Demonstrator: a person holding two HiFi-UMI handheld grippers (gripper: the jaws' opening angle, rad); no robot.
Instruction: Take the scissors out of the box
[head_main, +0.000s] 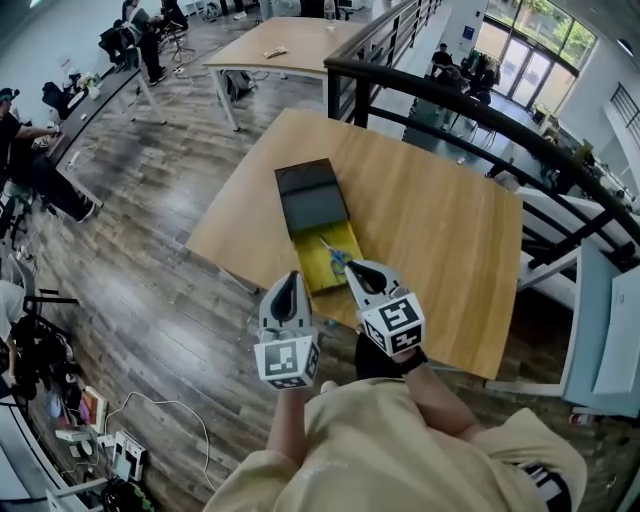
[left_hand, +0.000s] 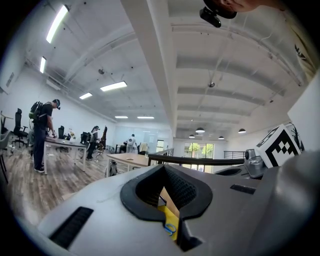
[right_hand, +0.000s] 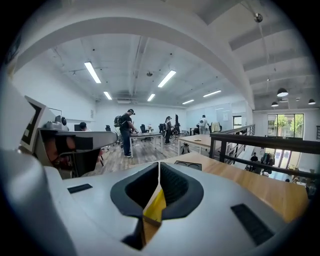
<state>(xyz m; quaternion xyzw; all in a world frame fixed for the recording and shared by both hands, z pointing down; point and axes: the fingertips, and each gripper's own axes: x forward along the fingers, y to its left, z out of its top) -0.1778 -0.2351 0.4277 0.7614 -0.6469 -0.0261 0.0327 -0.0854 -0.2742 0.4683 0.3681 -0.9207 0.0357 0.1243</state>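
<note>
Two hand-held tools, the left gripper (head_main: 291, 278) and the right gripper (head_main: 358, 272), hang over the near edge of the wooden table (head_main: 440, 230), both with jaws pressed together and nothing between them; the reach for the box (head_main: 318, 272) looks barely begun. Blue-handled scissors (head_main: 335, 257) lie in its yellow near half, a dark lid (head_main: 312, 195) over the far part; next, one gripper must likely part its jaws and come down on them.
</note>
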